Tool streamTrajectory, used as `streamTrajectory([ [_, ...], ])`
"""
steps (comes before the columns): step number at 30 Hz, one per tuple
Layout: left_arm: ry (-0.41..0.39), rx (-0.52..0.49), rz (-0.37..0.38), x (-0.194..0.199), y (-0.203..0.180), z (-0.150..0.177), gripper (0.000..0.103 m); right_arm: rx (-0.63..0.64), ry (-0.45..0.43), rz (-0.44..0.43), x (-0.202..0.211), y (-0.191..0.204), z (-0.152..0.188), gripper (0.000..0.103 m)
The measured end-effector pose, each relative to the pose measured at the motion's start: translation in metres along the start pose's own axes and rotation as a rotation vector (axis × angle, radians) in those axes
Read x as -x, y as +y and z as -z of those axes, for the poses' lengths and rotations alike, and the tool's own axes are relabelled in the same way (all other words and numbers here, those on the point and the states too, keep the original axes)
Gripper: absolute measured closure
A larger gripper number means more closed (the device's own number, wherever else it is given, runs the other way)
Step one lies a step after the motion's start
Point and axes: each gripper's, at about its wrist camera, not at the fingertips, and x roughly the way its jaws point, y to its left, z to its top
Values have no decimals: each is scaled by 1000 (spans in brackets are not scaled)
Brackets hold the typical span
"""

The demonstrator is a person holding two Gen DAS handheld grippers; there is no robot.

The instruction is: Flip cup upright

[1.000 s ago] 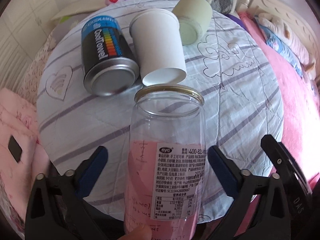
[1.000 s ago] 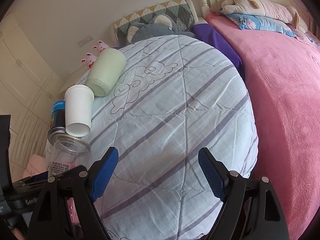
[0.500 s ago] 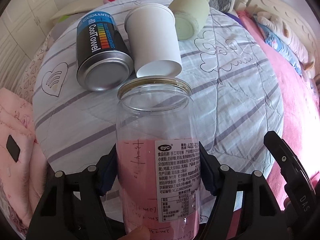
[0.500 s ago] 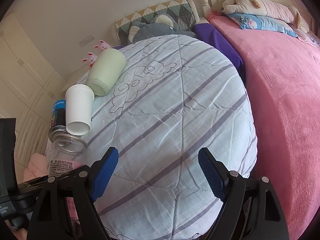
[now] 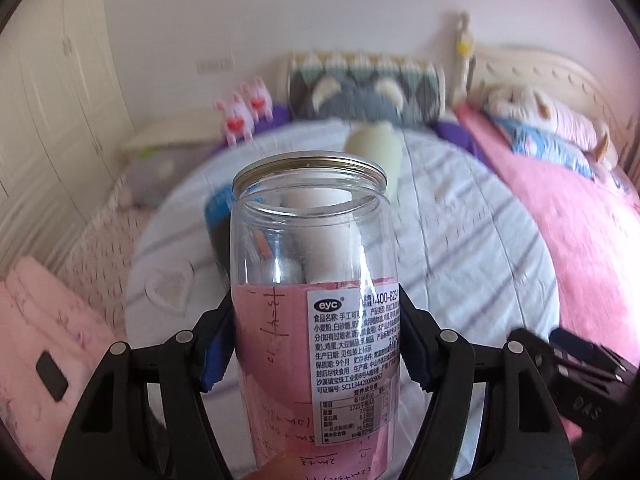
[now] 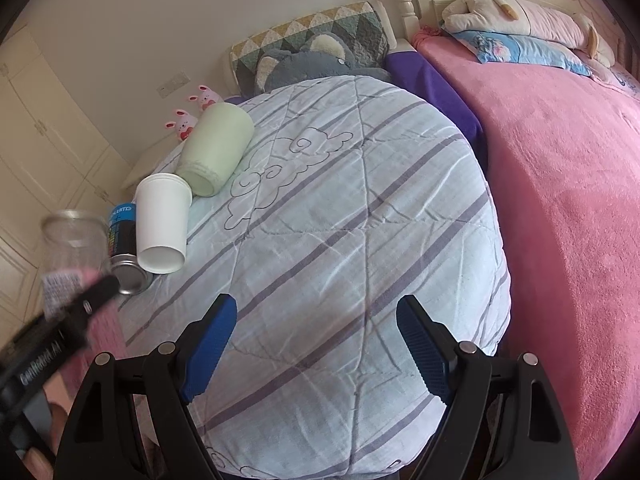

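Two blue pads of the left tongs (image 5: 314, 344) press against the sides of a clear plastic jar (image 5: 314, 280) in the left wrist view, clamping it at its pink and white label. The jar stands roughly upright between them, open metal-rimmed mouth on top, and fills the middle of the frame ahead of the tongs. A fingertip shows at the bottom edge under the jar. Seen through the clear wall, beyond the tongs, are the white paper cup (image 5: 316, 204) and a dark can (image 5: 220, 224); a pale green cup (image 5: 376, 146) lies farther off on the striped quilt (image 5: 472, 240). The background is blurred.

From the right wrist view, the right tongs (image 6: 316, 346) are spread wide with nothing between the pads, hanging above the quilt (image 6: 360, 240). Far to their left the jar (image 6: 74, 240) is held up off the quilt by the left tongs (image 6: 90, 302), mouth upward. Just beside it the can (image 6: 124, 256) lies on its side, touching the white paper cup (image 6: 162, 228), which also lies on its side. The green cup (image 6: 216, 148) lies beyond that, and a pink blanket (image 6: 560, 200) lies to the right of the tongs.
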Motion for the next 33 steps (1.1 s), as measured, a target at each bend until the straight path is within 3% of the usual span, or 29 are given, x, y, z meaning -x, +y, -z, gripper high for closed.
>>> streamTrajectory([
  [8, -269, -58, -27, -10, -3, 27, 32, 17, 10, 17, 2, 10, 11, 20],
  [17, -395, -87, -2, -6, 5, 64, 32, 38, 32, 63, 9, 22, 36, 20],
  [22, -437, -74, 35, 3, 15, 79, 32, 51, 27, 86, 17, 32, 49, 20],
  [29, -426, -90, 75, 9, 17, 80, 30, 58, -6, 114, 33, 44, 57, 20],
  [33, -416, -129, 92, 14, 17, 84, 5, 53, -34, 126, 43, 48, 58, 20],
])
